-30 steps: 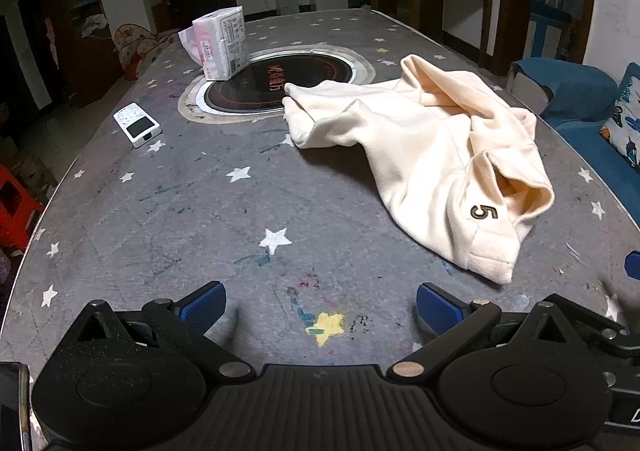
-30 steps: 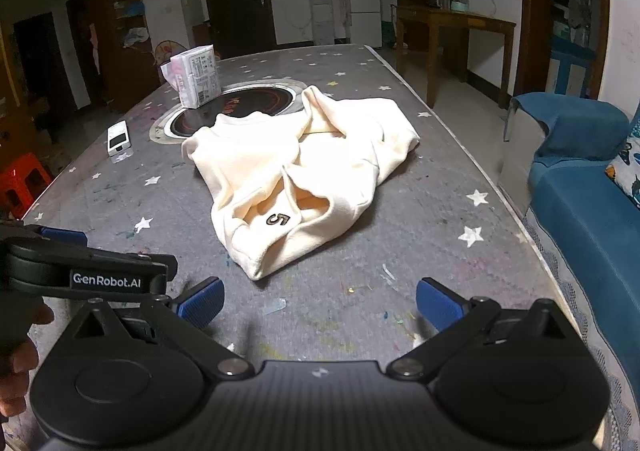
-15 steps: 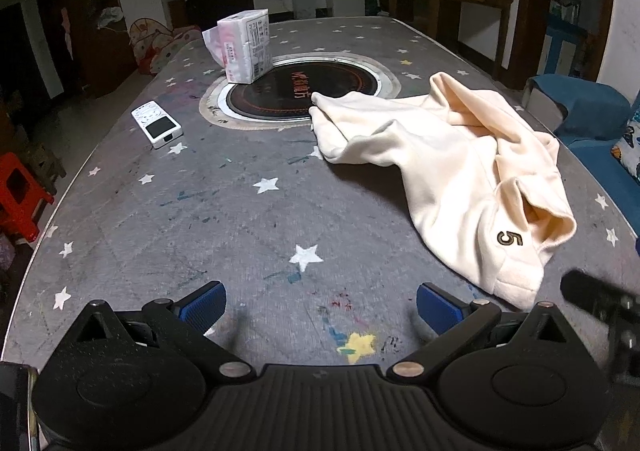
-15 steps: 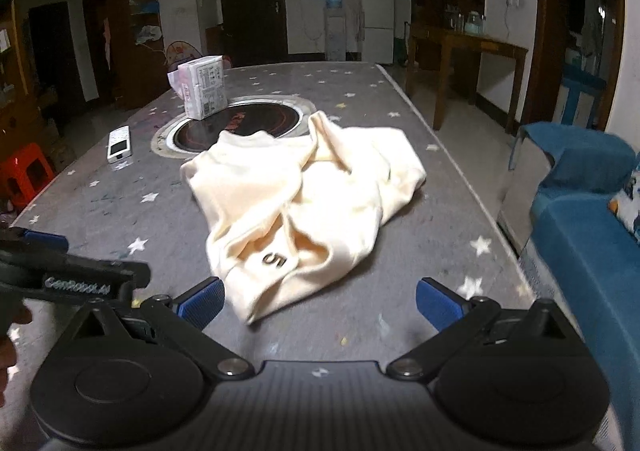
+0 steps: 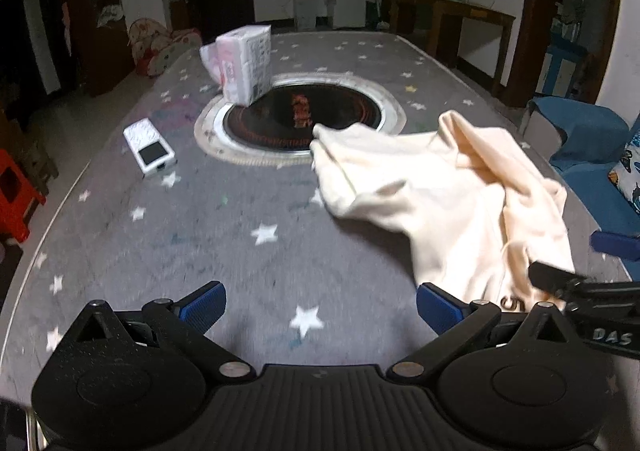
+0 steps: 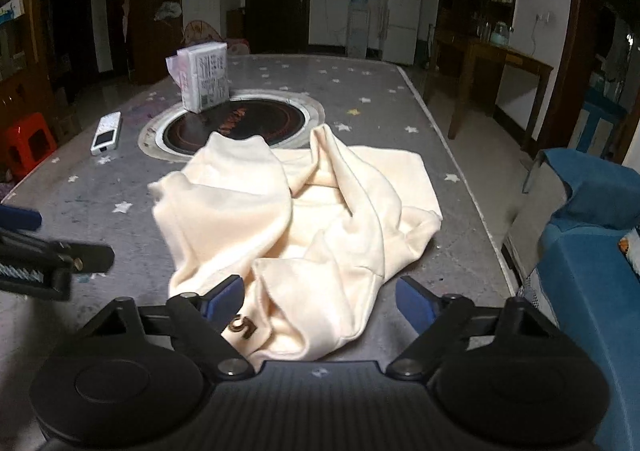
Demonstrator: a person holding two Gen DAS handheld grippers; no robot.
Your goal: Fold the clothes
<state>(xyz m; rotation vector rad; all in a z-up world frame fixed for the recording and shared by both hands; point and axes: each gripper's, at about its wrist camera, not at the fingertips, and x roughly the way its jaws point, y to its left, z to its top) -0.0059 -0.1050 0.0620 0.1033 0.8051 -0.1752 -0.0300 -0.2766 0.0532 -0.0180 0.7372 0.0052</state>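
Note:
A cream garment (image 6: 304, 227) with a "5" patch (image 6: 239, 327) lies crumpled on the grey star-patterned table (image 5: 200, 243); it also shows at the right of the left wrist view (image 5: 460, 203). My right gripper (image 6: 318, 301) is open, and its blue fingertips straddle the garment's near hem by the patch. My left gripper (image 5: 318, 305) is open and empty over bare table, left of the garment. The right gripper shows at the right edge of the left wrist view (image 5: 592, 291).
A round black cooktop (image 5: 300, 119) is set into the table's middle. A tissue pack (image 5: 244, 65) stands at its far-left rim. A white remote (image 5: 149, 151) lies left of it. A blue sofa (image 6: 592, 251) runs along the table's right edge. A red stool (image 5: 16, 195) stands left.
Both grippers have moved forward over the table. The right gripper has closed in on the garment, so the hem now lies between its fingers. Both stay open.

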